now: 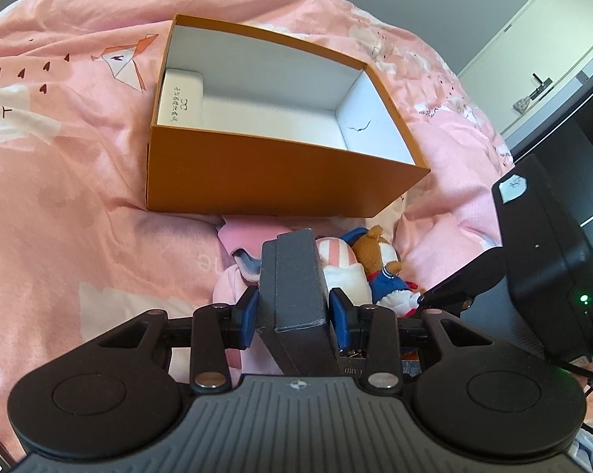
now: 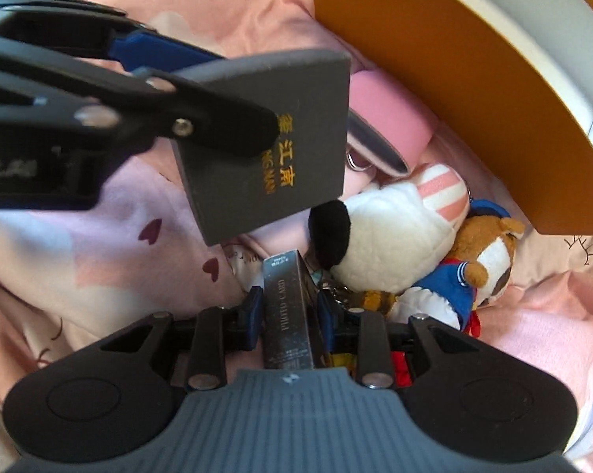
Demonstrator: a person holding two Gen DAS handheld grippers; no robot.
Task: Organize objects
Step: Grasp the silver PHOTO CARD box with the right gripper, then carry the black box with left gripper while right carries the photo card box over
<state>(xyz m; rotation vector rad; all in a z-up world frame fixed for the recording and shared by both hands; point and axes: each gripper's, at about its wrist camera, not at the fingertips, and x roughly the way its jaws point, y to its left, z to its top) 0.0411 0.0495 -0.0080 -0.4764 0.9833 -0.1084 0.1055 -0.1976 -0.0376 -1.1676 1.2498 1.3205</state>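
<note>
**Both grippers holding boxes over pink bed**

Grey box [image 1: 292,276] w/ gold lettering is clamped in left gripper [image 1: 292,307], raised above plush toys [image 2: 411,244]. Right gripper [image 2: 290,315] grips slim photo-card box [image 2: 288,311]. Open orange box [image 1: 280,173] sits just behind on pink duvet [image 1: 68,181], white case [image 1: 180,98] inside at its left end.

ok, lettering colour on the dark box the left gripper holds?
Gold, on the dark grey box; clearest in the right wrist view.
</note>
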